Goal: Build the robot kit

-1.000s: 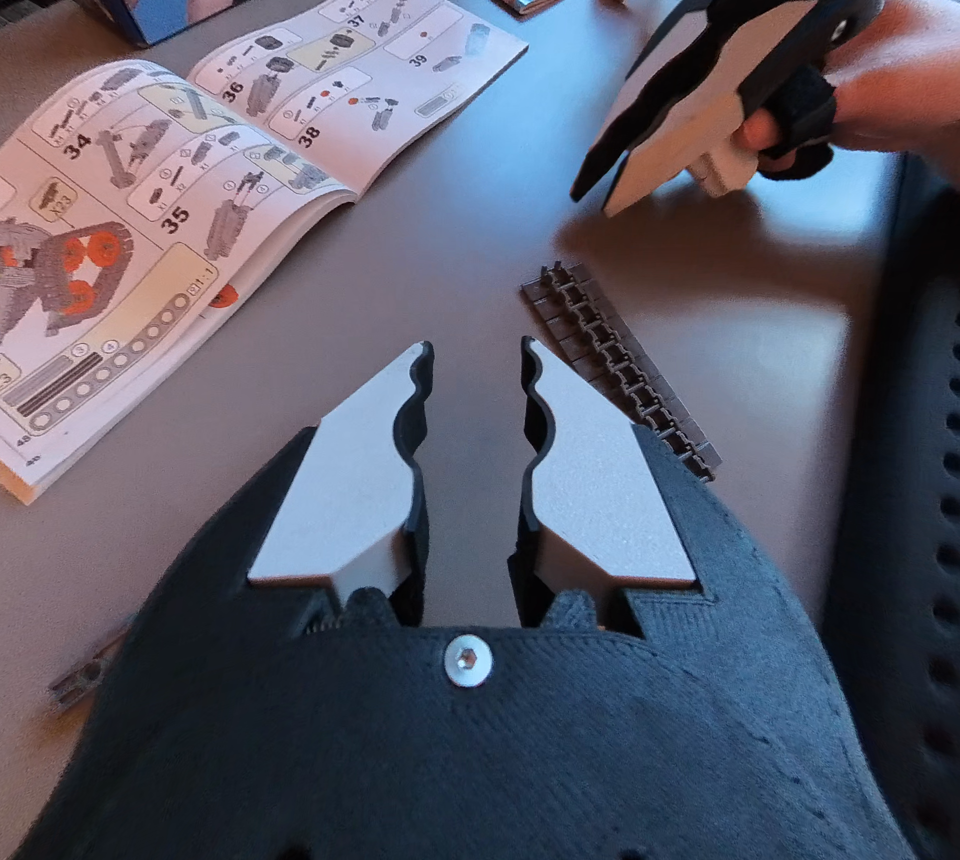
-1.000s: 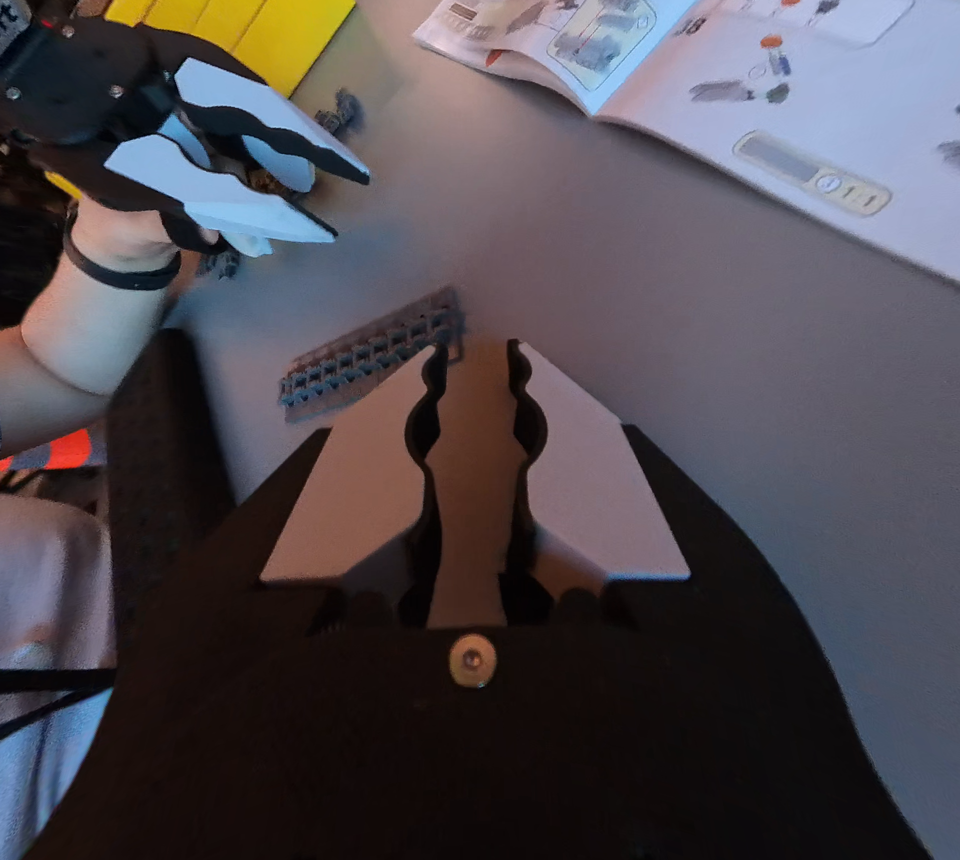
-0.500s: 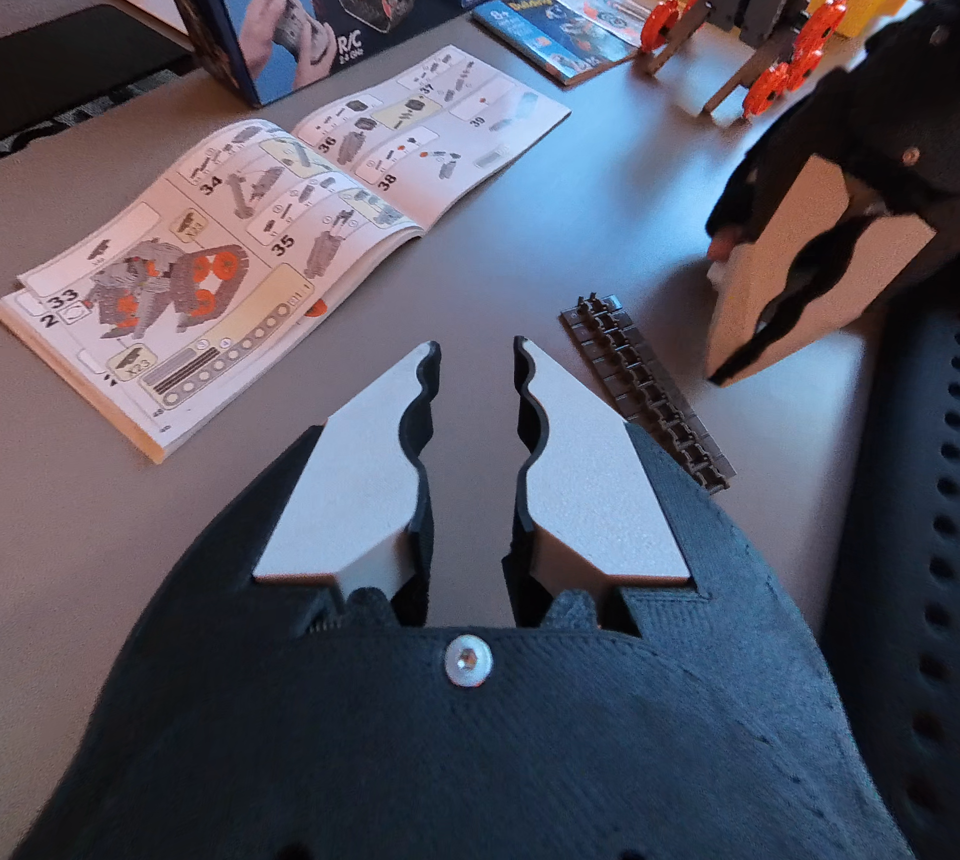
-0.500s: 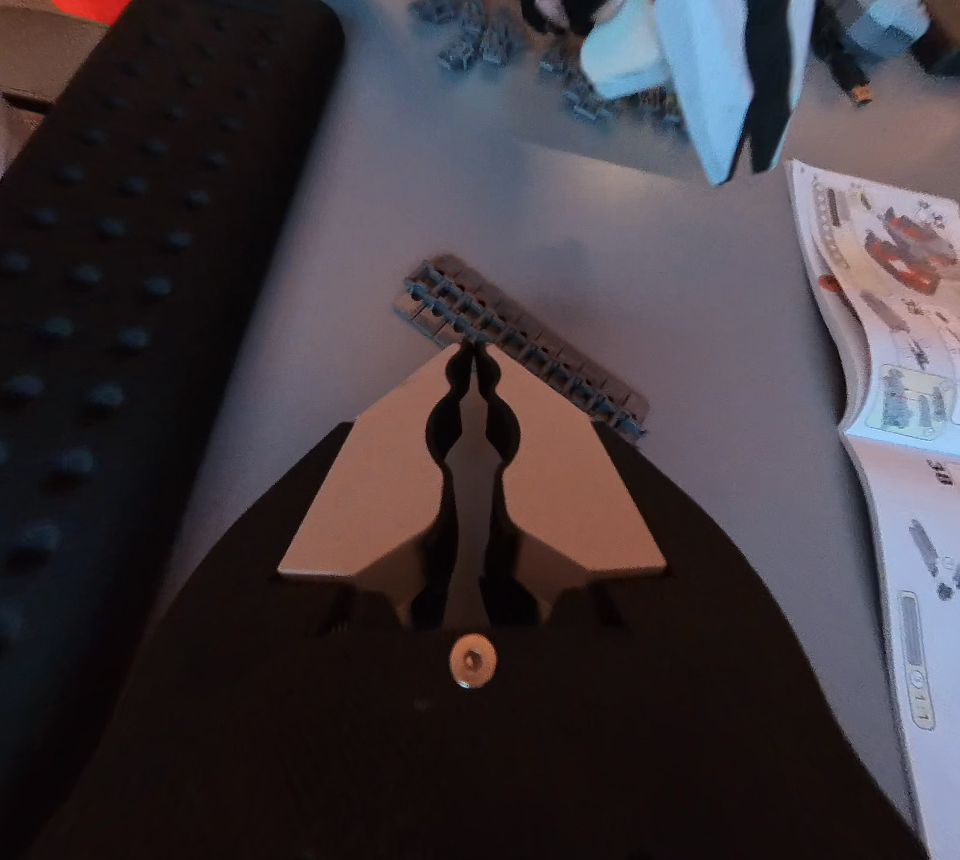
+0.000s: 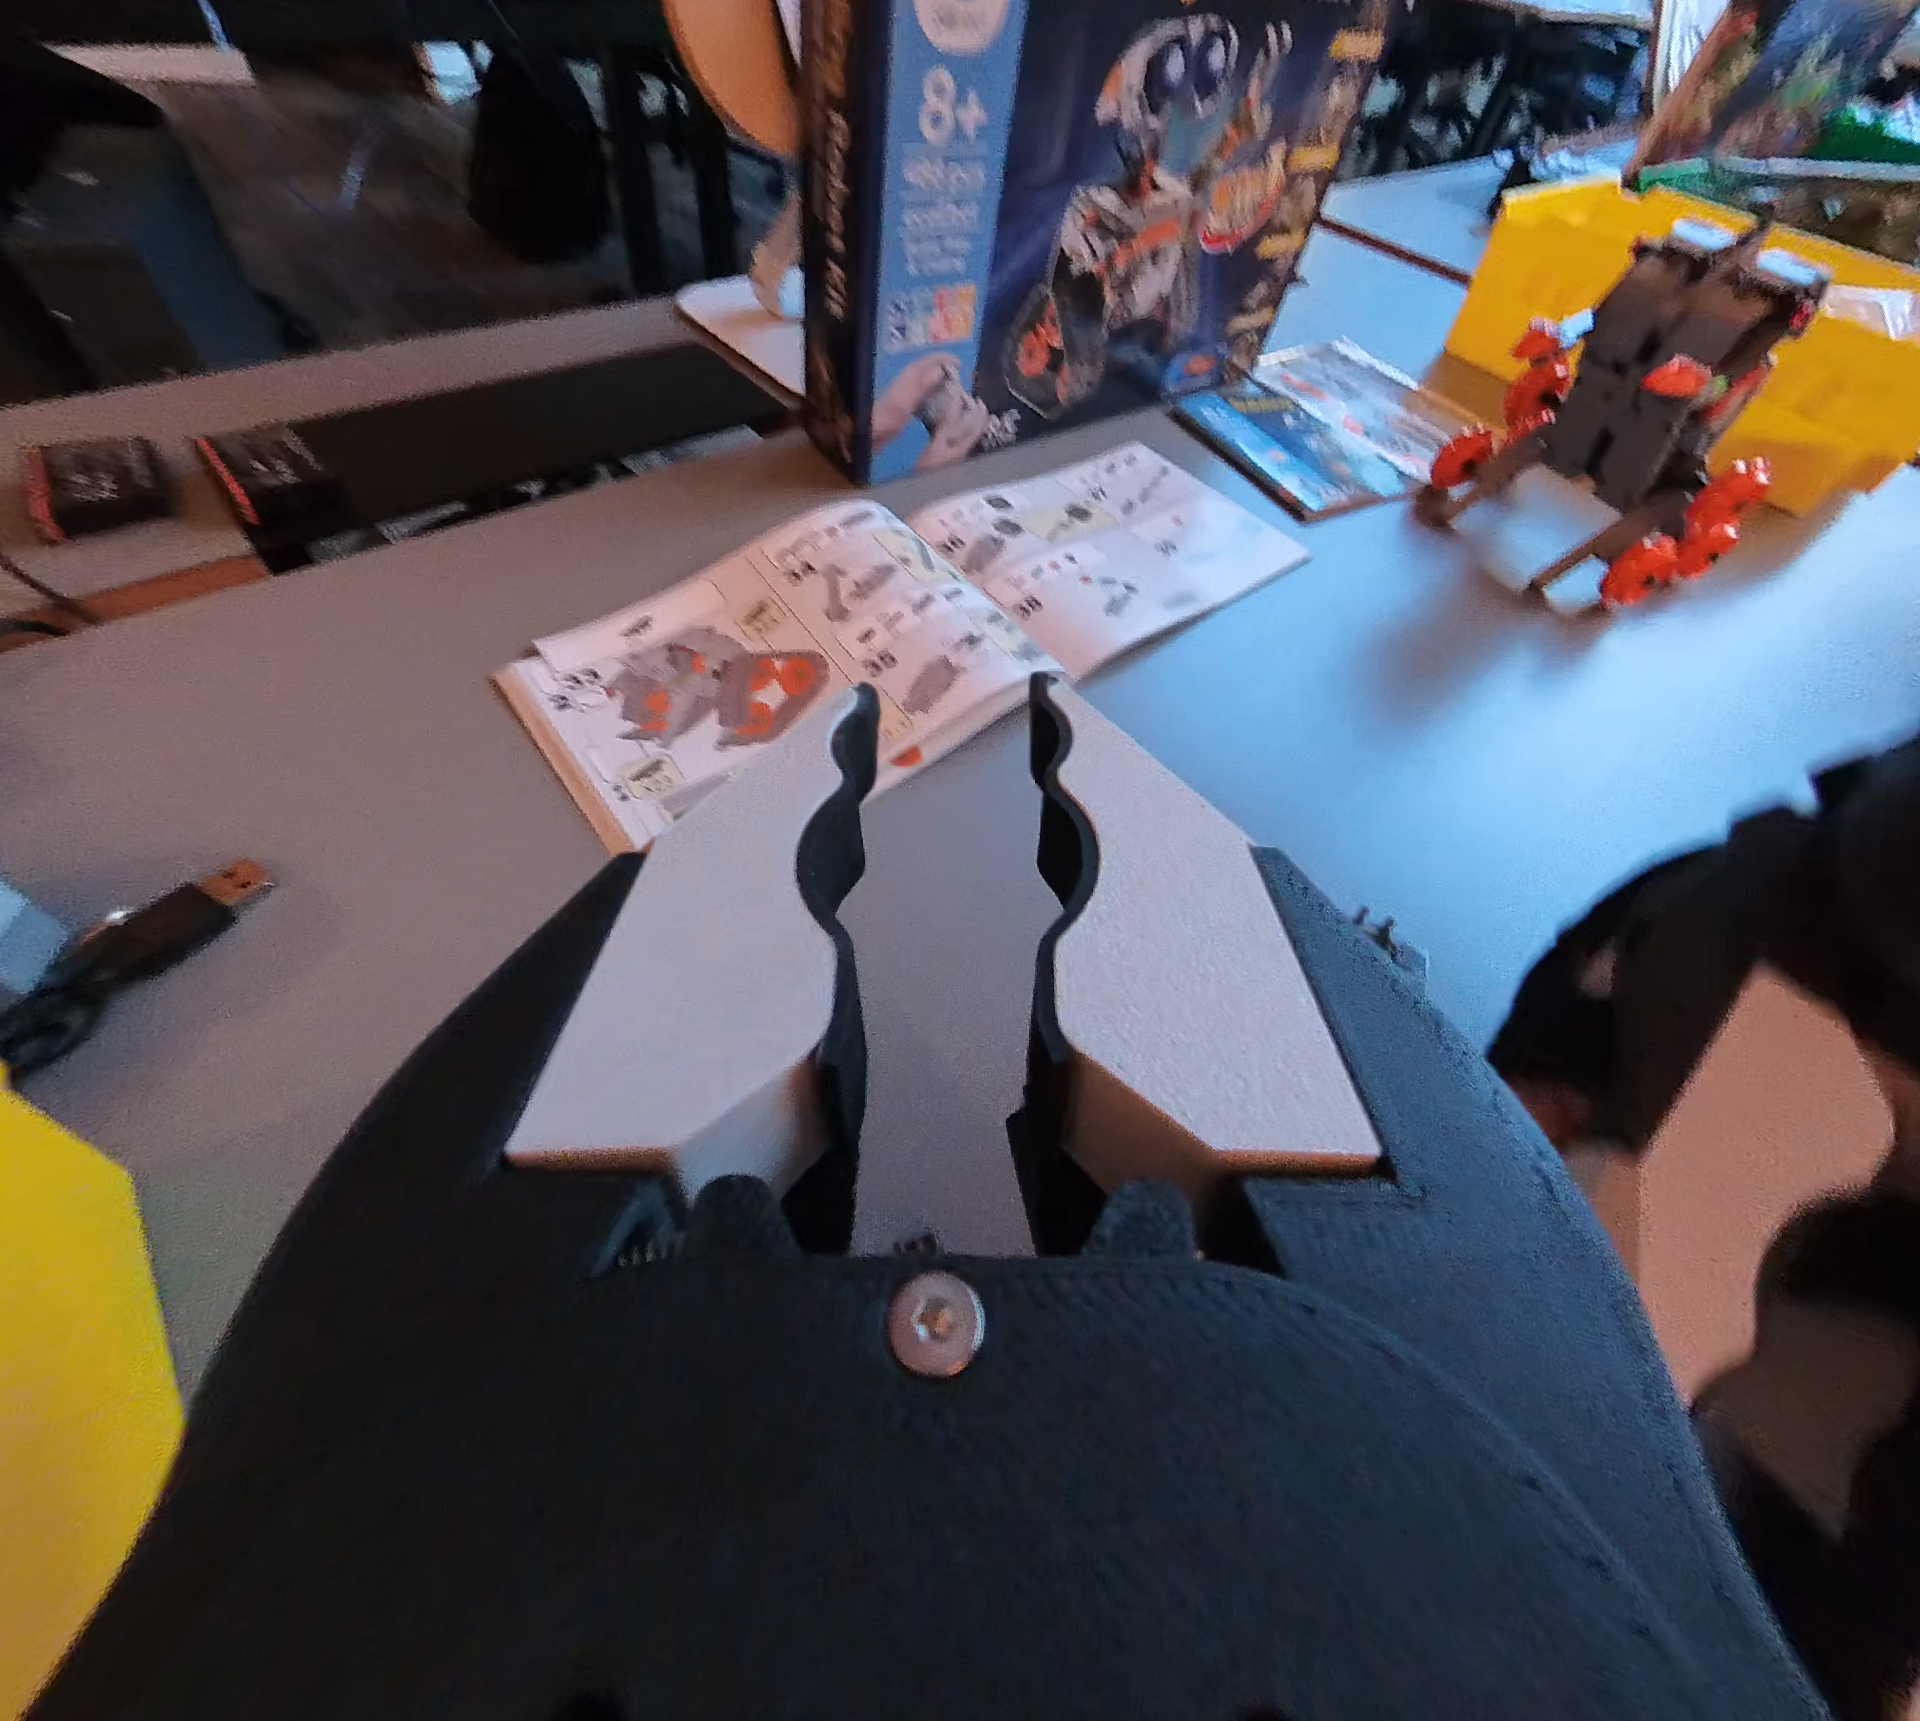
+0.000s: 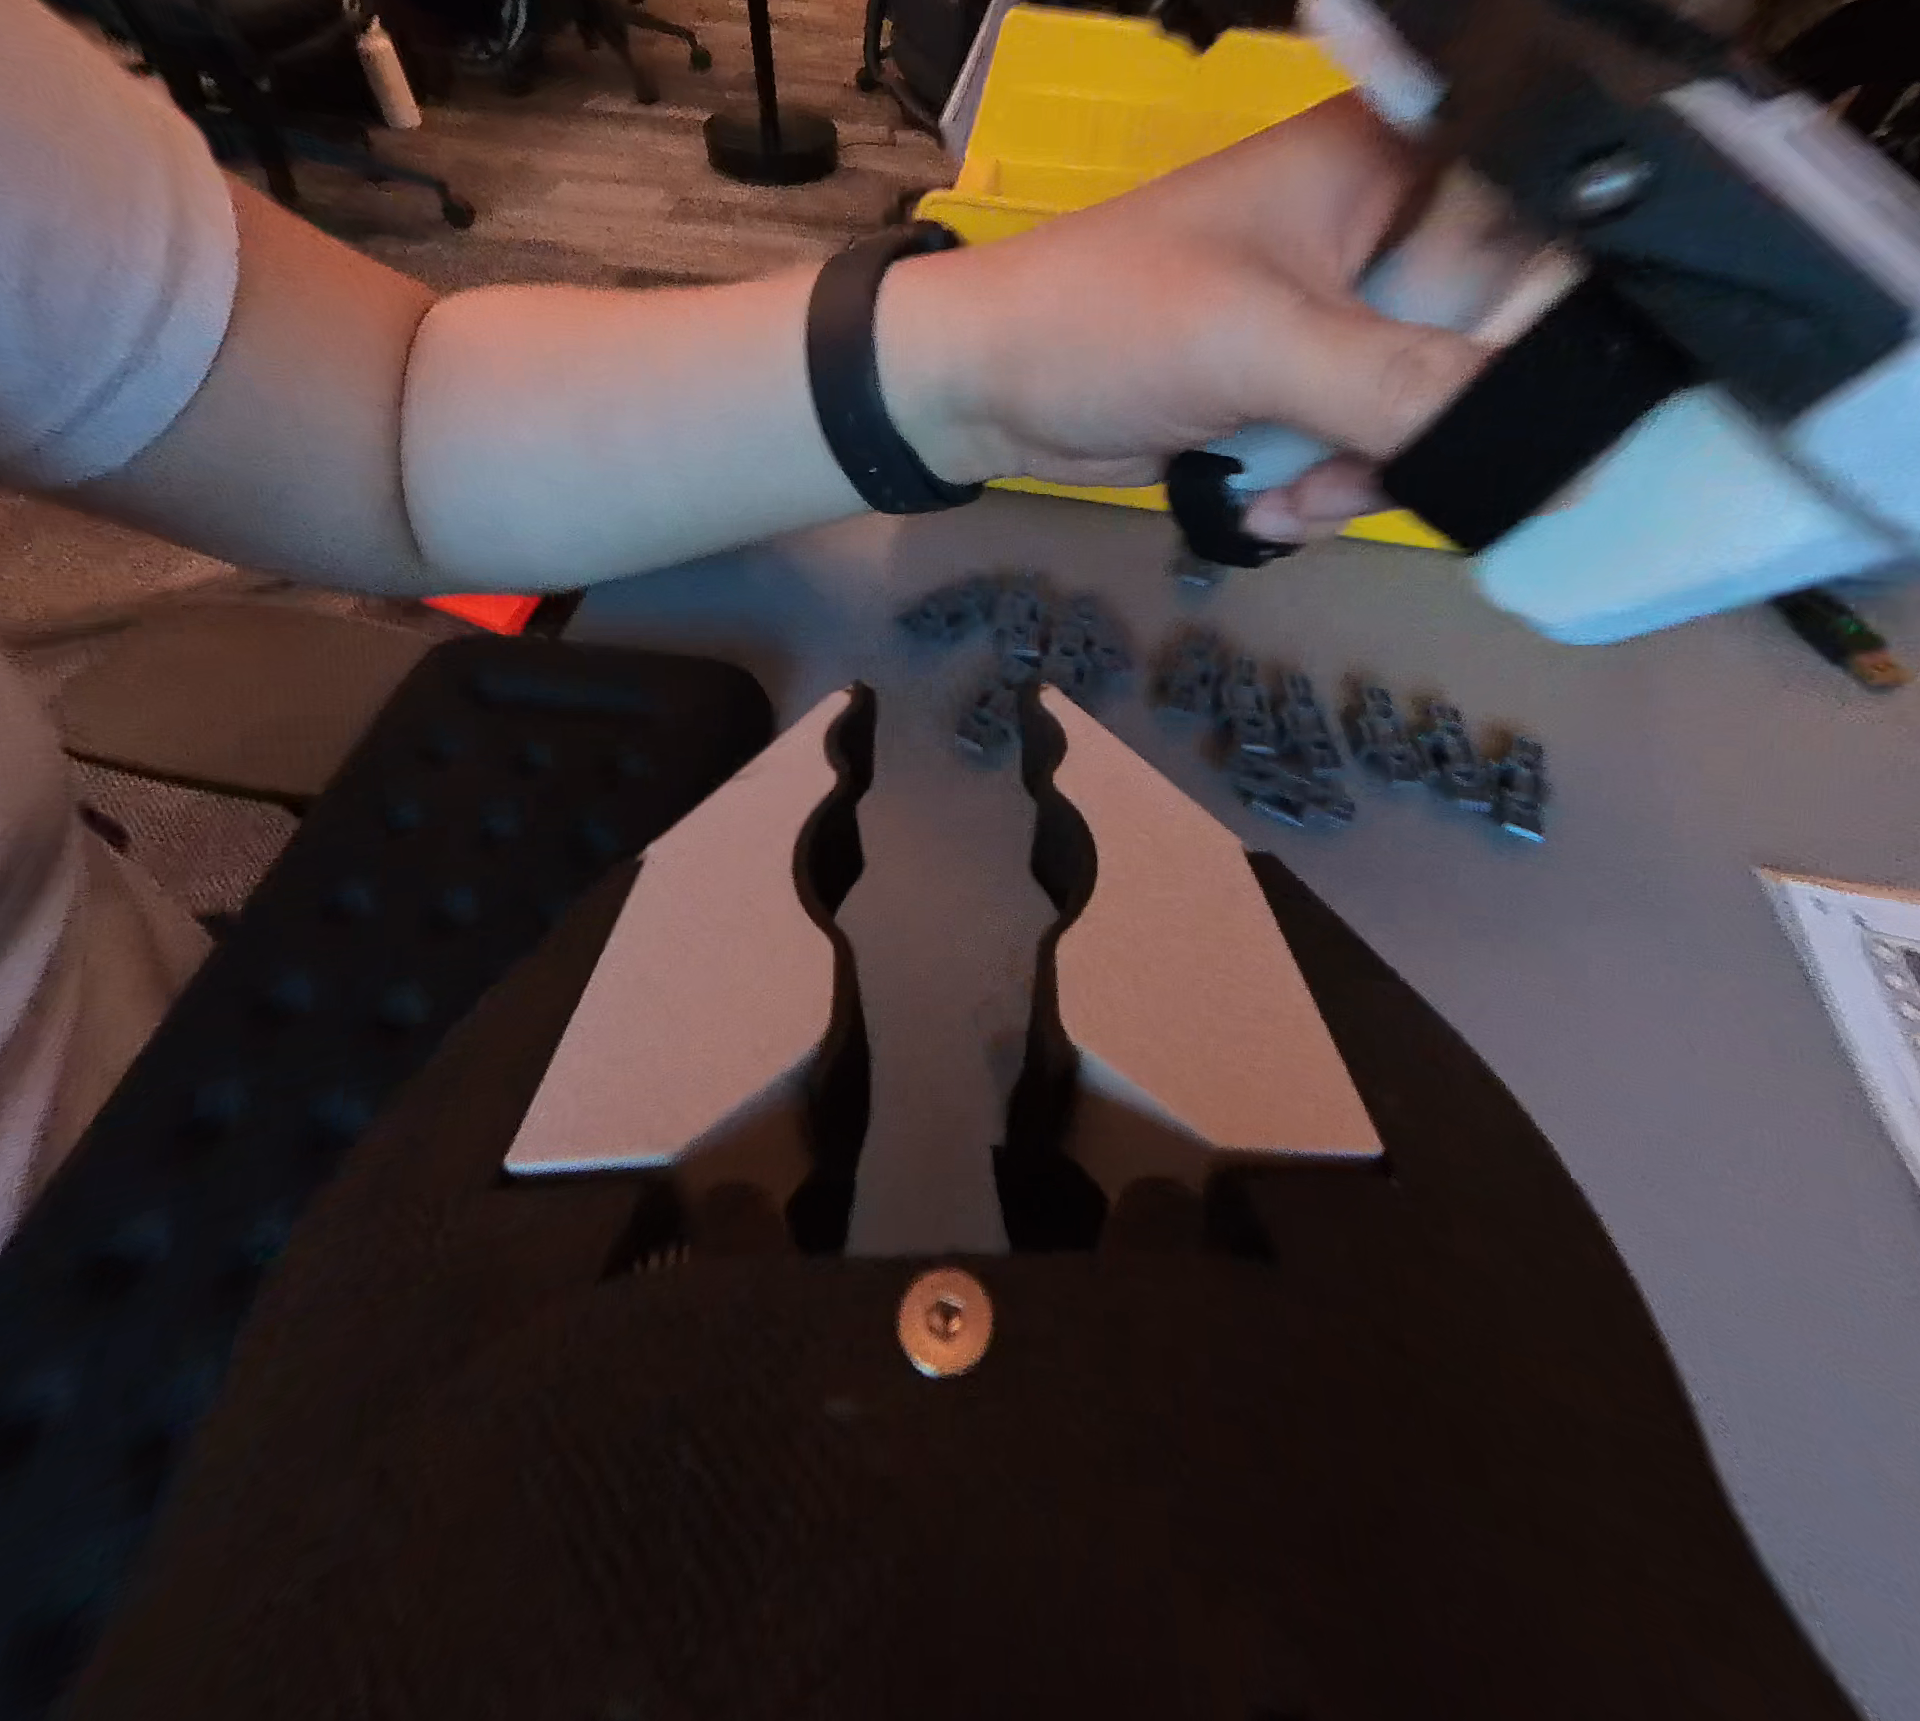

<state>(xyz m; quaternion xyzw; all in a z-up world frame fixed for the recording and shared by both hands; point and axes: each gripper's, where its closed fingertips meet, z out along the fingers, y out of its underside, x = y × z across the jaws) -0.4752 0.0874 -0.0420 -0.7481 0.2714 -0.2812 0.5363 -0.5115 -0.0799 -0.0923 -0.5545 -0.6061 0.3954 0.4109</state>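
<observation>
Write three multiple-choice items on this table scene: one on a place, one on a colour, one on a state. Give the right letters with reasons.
1. Where do the loose grey links lie?
A. on the table, ahead of the right gripper
B. inside the yellow bin
C. on the open booklet

2. What colour are the wheels on the dark model?
A. green
B. orange-red
C. white

3. How is the left gripper?
A. shut on a link
B. shut on the booklet
C. open and empty

Answers: 1 A, they are scattered on the grey table beyond its fingertips. 2 B, orange-red wheels show at the model's sides. 3 C, bare table shows between its fingers.
</observation>
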